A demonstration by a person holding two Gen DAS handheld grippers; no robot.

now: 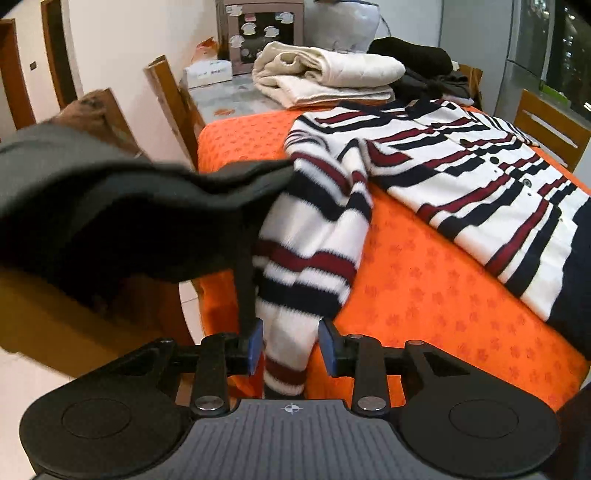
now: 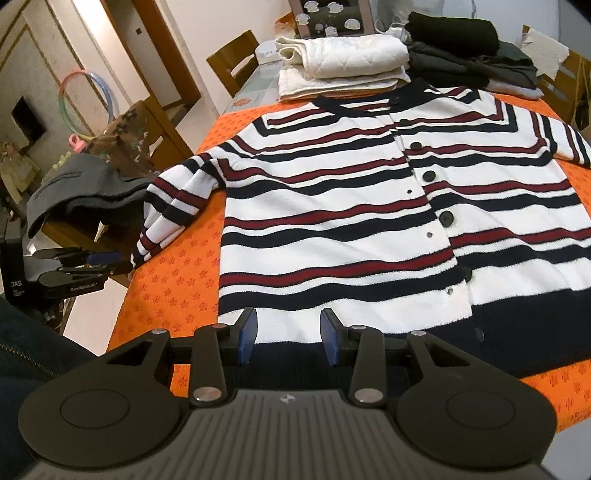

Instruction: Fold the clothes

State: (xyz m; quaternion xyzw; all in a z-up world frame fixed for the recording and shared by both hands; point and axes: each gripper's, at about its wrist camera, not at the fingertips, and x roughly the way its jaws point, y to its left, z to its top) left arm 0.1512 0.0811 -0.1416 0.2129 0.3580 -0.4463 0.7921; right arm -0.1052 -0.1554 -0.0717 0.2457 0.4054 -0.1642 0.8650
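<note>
Nearest you, your right gripper sits w/ both blue pads spread wide, nothing between them but air; it hangs over the navy hem of the cardigan. Your left gripper is likewise wide open, pads either side of the sleeve cuff w/o pinching it, so it's holding nothing.

One striped cardigan (white, navy, dark red) lies front-up and flat on the orange cloth, collar toward the far end. I count approx. 5 dark buttons down the placket, plus a few small snaps beside them. One sleeve trails off the table's left edge and hangs down, bunched at the shoulder; the other sleeve lies at the right edge.

Left of the table, a dark grey garment is draped over a chair.

Farther back: 1 stack of cream quilted pieces, folded, touching the collar end. Beside it on the right, 1 pile of black and grey clothes. Behind those stands 1 box w/ a window front. At least 3 wooden chairs ring the table.
</note>
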